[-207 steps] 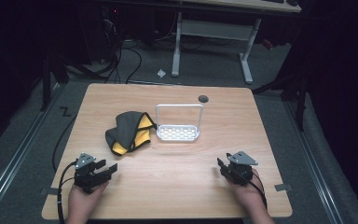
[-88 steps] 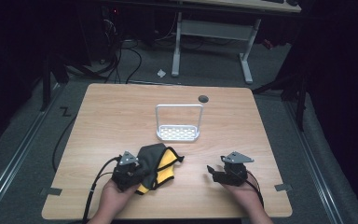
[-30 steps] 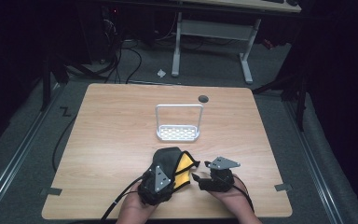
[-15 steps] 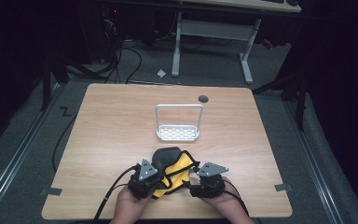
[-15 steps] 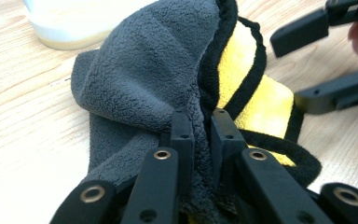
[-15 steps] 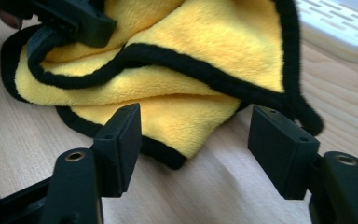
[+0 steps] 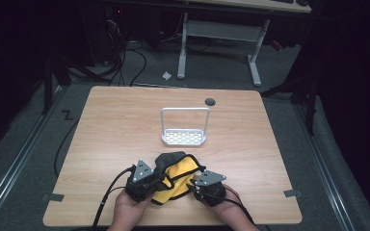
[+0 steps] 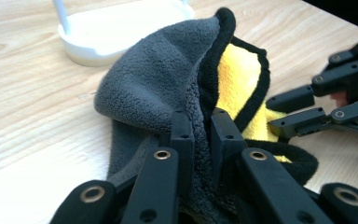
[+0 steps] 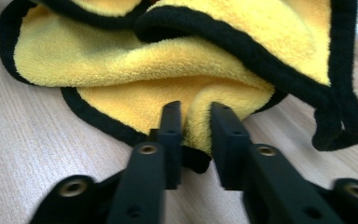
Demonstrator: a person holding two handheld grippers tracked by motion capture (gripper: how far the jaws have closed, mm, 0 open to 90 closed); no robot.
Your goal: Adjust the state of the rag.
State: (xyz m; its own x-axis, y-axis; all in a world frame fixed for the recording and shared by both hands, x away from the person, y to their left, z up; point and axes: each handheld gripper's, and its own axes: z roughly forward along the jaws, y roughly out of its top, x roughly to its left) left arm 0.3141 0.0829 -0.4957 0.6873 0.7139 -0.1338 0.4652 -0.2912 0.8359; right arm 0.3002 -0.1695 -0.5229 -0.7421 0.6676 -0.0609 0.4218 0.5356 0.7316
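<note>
cloth: a fleecy microfibre cloth [image 7: 176, 174], grey on one face and yellow on the other, with a black stitched hem all the way round. Right now it's bunched up in a loose heap, folds going every way.

where it is: on the counter [image 7: 115, 130] near the front edge, right between the two hands, well clear of the white rack.

how it'll handle, I reckon: super light and totally floppy, no stiffness at all, so it'll sag and drape from wherever it's pinched. Pile looks grippy, not slippery. Nothing fragile here, worst case a fold slides out of a shallow pinch.

where to grab: the hemmed edge or a corner is the best bet, since the thick black binding gives the pads something to bite. Two spread-out points would let it open flat.

left hand-held gripper [image 8: 200, 128]: jaws have just been closing and now sit narrow, pinching a raised grey fold with the black hem sandwiched between the pads.

right hand-held gripper [image 9: 193, 121]: also just been closing, now nipped onto a yellow fold at the cloth's near edge, right by the hem.

rack: small white wire-handled drainer [image 7: 184, 127], behind the cloth, mid-counter, not touching it.

other bits: dark grommet hole [image 7: 210, 102] at the far edge.
</note>
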